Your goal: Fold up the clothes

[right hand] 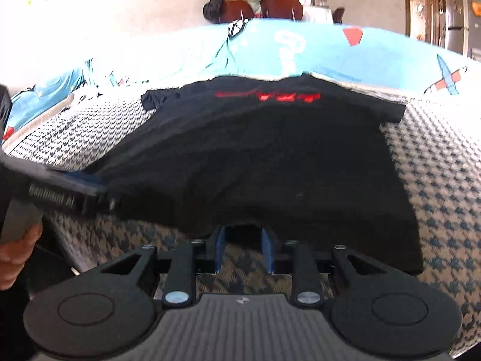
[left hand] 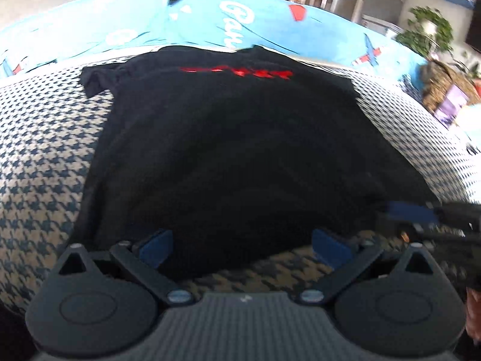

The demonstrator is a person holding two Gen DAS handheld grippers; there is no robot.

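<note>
Black short-sleeved T-shirt with a red print near its far edge lies spread flat on a blue-and-cream houndstooth cover, its collar end toward a bright turquoise sheet printed with aeroplanes beyond. From my left wrist camera, my left gripper hangs just above the shirt's near hem with its blue-padded fingers spread wide and nothing between them; the hem runs across the gap. My right gripper is nearly closed at the near hem toward the other side, its blue pads a narrow gap apart, with a small hump of the hem raised right at the tips; whether the pads actually pinch the cloth I cannot tell. Each tool shows in the other's view, at the shirt's near corners. A hand grips the left tool's handle at the frame's edge.
</note>
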